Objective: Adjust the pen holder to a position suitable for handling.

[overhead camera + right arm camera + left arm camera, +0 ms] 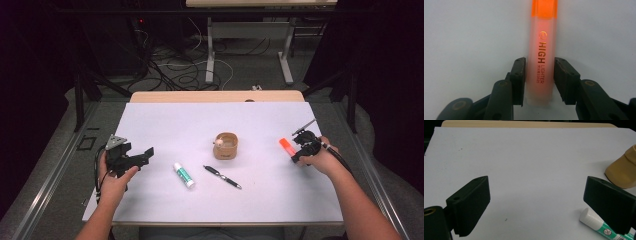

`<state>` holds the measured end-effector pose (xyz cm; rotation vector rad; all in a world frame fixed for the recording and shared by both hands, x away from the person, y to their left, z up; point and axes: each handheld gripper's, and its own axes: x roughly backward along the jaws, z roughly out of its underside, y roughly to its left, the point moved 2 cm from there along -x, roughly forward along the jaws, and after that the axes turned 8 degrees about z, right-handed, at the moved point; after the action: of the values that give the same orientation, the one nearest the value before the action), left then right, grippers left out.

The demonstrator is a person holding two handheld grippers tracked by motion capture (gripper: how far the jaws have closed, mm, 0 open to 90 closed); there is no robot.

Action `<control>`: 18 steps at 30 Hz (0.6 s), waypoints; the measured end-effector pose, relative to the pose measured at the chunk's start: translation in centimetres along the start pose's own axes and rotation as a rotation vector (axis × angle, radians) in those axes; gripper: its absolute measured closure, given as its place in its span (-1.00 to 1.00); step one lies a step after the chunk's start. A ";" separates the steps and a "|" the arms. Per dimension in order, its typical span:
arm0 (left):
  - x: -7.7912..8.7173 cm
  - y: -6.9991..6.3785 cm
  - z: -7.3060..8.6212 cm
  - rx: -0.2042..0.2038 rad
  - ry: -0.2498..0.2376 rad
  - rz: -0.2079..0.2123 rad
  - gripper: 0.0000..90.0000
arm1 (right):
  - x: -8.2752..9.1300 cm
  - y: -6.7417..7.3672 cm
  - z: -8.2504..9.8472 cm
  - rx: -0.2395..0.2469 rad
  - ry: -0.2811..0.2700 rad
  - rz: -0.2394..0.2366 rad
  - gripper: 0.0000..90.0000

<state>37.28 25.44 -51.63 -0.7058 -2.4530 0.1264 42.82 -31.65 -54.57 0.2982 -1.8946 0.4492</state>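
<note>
Two hand-held tools work over a pale wooden worktop (150, 96) covered by a smooth white sheet (190, 120), set in a dim room where black and white cables (175, 70) sprawl across a grey floor beyond the far edge, near the metal legs of a second desk (287, 60). At the sheet's left side the left tool (145, 156) is held above the paper with its ribbed black jaws spread wide apart, gripping nothing; its own view looks across bare white paper. At the right side, the right tool (539, 80) is clenched on a translucent orange highlighter pen (542, 50) stamped with gold lettering, its two jaws pressing the flat sides of the barrel near its paler end, the brighter orange end pointing away from the hand. Between the tools, a round tan tape dispenser (226, 145) sits near the middle of the sheet. Just in front of it lie a slim black pen with silver trim (222, 177) and, to its left, a white glue stick with a green label (184, 175), both lying flat at a slant and apart from each other.
</note>
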 end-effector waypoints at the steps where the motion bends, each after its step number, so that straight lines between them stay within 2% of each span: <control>1: 0.0 0.0 0.0 0.000 0.000 0.000 -0.84 | 0.1 0.0 0.0 0.005 0.020 -0.004 0.40; 2: 0.0 0.0 0.0 0.000 0.000 0.000 -0.84 | 0.1 0.0 0.0 0.002 0.015 0.000 0.41; 5: 0.0 0.0 0.0 -0.002 0.002 0.001 -0.84 | 0.1 0.1 0.0 -0.015 0.016 -0.027 0.46; 16: 0.0 0.0 0.0 -0.003 -0.002 -0.001 -0.84 | 0.0 0.0 0.1 -0.037 0.019 -0.012 0.47; 17: 0.0 0.0 0.0 -0.003 -0.002 -0.001 -0.84 | 0.1 0.0 0.1 -0.039 0.022 -0.021 0.47; 18: 0.0 0.0 0.0 -0.004 -0.002 -0.001 -0.84 | 0.1 0.0 0.1 -0.050 0.022 -0.010 0.47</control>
<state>37.26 25.44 -51.61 -0.7057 -2.4563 0.1223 42.73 -31.73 -54.53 0.2680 -1.8790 0.3963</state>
